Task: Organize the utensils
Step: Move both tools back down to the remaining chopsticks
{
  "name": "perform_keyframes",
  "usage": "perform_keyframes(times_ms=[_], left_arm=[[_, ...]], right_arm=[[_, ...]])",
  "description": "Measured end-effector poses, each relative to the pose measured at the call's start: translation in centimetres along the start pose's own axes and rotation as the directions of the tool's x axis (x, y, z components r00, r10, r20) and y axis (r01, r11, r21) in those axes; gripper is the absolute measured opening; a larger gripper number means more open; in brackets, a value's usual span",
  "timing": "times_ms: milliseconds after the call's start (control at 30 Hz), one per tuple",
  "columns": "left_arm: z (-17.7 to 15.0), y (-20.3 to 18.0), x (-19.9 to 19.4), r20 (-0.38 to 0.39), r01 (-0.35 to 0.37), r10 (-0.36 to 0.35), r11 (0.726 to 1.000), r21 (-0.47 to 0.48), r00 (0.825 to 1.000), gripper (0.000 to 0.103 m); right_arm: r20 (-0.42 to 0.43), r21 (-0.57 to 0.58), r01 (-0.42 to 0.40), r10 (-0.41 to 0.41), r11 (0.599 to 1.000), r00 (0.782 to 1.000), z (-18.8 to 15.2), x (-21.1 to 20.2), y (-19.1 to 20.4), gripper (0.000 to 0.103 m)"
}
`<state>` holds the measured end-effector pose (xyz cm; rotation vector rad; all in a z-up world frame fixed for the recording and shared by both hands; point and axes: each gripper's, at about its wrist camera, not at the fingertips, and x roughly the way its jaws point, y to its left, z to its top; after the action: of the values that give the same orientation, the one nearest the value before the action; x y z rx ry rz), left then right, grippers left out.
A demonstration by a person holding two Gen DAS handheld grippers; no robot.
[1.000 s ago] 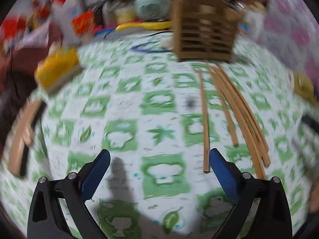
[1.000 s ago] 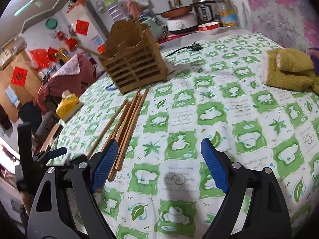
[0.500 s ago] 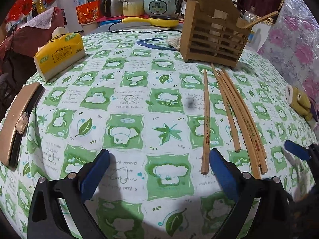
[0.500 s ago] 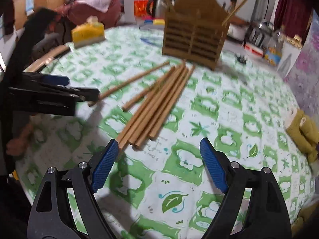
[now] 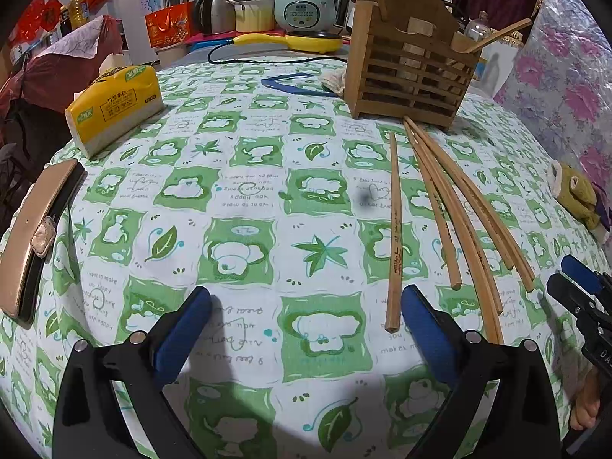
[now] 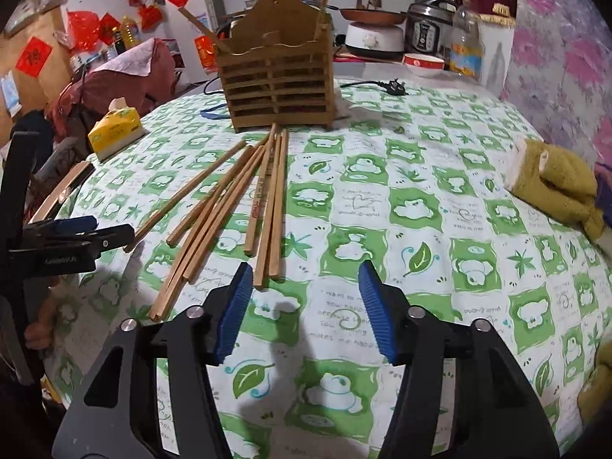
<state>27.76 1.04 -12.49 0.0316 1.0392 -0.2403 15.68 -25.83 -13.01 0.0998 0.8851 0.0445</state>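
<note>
Chopsticks: seven loose, two racked.

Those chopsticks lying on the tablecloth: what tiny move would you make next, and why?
Probably ease the right hand-held gripper forward onto the nearest chopsticks. It is open and empty, their ends lie just ahead of its left finger, and the wooden holder stands beyond them.
</note>
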Motion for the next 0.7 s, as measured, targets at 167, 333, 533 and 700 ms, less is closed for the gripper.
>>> perform_keyframes(times_ms=[167, 333, 533, 700], left_arm=[[0.0, 0.0, 0.0, 0.000, 0.001, -0.001, 1.000, -0.001, 1.000, 0.097], [-0.1, 0.0, 0.0, 0.000, 0.001, -0.001, 1.000, -0.001, 1.000, 0.097], [-0.2, -0.2, -0.1, -0.003, -0.009, 0.009, 1.000, 0.011, 1.000, 0.097], [-0.7, -1.2, -0.3, -0.015, -0.010, 0.011, 0.997, 0.078, 1.000, 0.097]], right_arm=[[-0.024, -0.032, 0.021, -0.022, 0.999, 0.999, 0.2, 0.5, 0.6, 0.041], [-0.084, -0.070, 0.053, -0.059, 0.996, 0.995, 0.1, 1.7, 1.3, 0.035], [-0.094, -0.142, 0.031, -0.044, 0.989, 0.995, -0.1, 1.8, 2.7, 0.027], [-0.119, -0.088, -0.022, 0.011, 0.996, 0.993, 0.3, 2.2, 1.9, 0.027]])
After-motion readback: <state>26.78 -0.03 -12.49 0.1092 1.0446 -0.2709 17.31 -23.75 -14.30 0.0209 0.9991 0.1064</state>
